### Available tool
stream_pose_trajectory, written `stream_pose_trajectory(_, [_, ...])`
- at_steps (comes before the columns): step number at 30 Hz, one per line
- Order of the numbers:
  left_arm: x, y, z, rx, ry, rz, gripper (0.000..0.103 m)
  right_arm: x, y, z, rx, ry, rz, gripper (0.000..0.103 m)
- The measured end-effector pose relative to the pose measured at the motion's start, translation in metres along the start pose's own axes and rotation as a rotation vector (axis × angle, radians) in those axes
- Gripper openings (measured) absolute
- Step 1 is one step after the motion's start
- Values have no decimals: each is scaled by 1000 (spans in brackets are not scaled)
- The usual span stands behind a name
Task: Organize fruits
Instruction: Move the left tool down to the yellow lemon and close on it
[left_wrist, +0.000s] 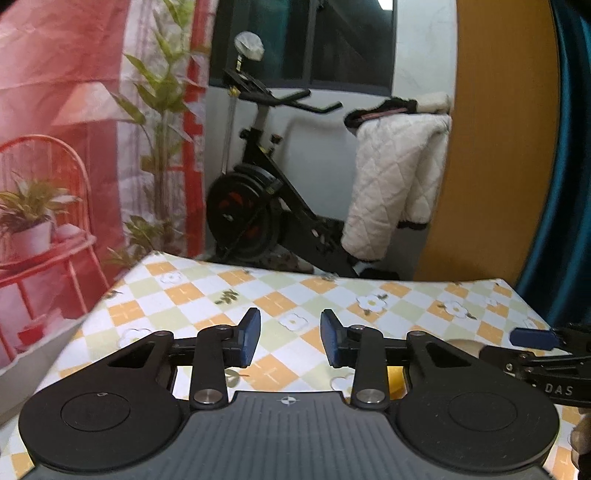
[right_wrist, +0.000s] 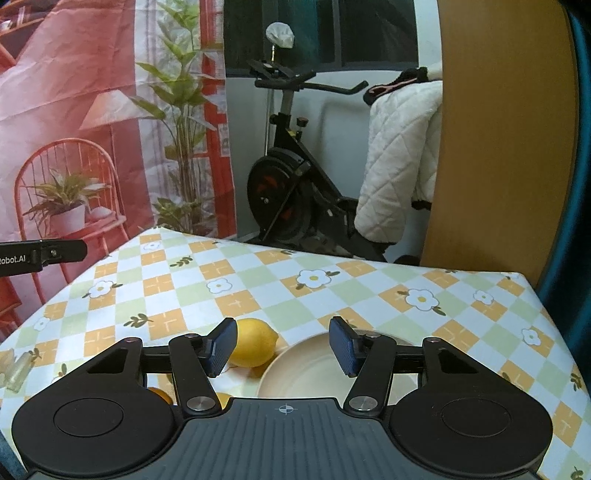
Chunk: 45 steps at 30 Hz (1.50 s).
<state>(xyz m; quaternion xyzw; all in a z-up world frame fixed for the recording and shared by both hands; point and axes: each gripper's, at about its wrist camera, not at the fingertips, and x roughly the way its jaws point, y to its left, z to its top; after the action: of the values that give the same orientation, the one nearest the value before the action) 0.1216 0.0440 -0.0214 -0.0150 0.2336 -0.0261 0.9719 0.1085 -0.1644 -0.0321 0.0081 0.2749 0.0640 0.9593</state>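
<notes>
I am holding my left tongs (left_wrist: 290, 338) over the checked desk (left_wrist: 207, 295), jaws standing apart with nothing but cloth between the blue pads. My right tongs (right_wrist: 283, 347) are hovering open too, gripping nothing. A lemon (right_wrist: 255, 341) is lying on the desk just beside the left pad of the right tongs, touching or nearly touching a cream plate (right_wrist: 295, 373) that is sitting below those jaws. Another yellow fruit (right_wrist: 161, 396) is peeking out under the right tongs' left linkage.
</notes>
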Motion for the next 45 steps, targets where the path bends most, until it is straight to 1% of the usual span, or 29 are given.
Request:
stream_pose_trajectory(5, [21,-2,-4,33,67,-90,38,14,-2,1,-36,13,17,52])
stream_pose_trajectory(9, [41,-3,-10,57,117,-160,38,27,0,2,-113,24,43,52])
stream_pose_trajectory(14, [63,-4,-12,67,154,-188,38,49,4,5,-178,61,79,52])
stream_pose_trajectory(19, [87,-4,-4,40,175,-233,38,75,6,6,-216,111,124,52])
stream_pose_trajectory(25, [115,-14,-10,28,249,-305,38,100,5,2,-220,159,175,53])
stream_pose_trajectory(28, [126,-17,-14,7,288,-348,43,109,5,0,-224,177,201,53])
stream_pose_trajectory(29, [128,-18,-15,4,295,-360,46,111,6,-1,-226,183,207,53])
stream_pose_trajectory(30, [130,-19,-17,4,301,-366,48,113,6,-2,-225,188,211,53])
stream_pose_trajectory(35, [144,-23,-26,-16,349,-386,49,123,10,-4,-220,211,229,54])
stream_pose_trajectory(40, [156,-23,-32,-52,385,-396,50,131,13,-5,-217,227,236,57])
stream_pose_trajectory(42, [161,-23,-33,-73,392,-393,57,134,13,-6,-209,236,236,57])
stream_pose_trajectory(45, [165,-21,-33,-98,395,-398,58,139,13,-7,-196,248,241,57])
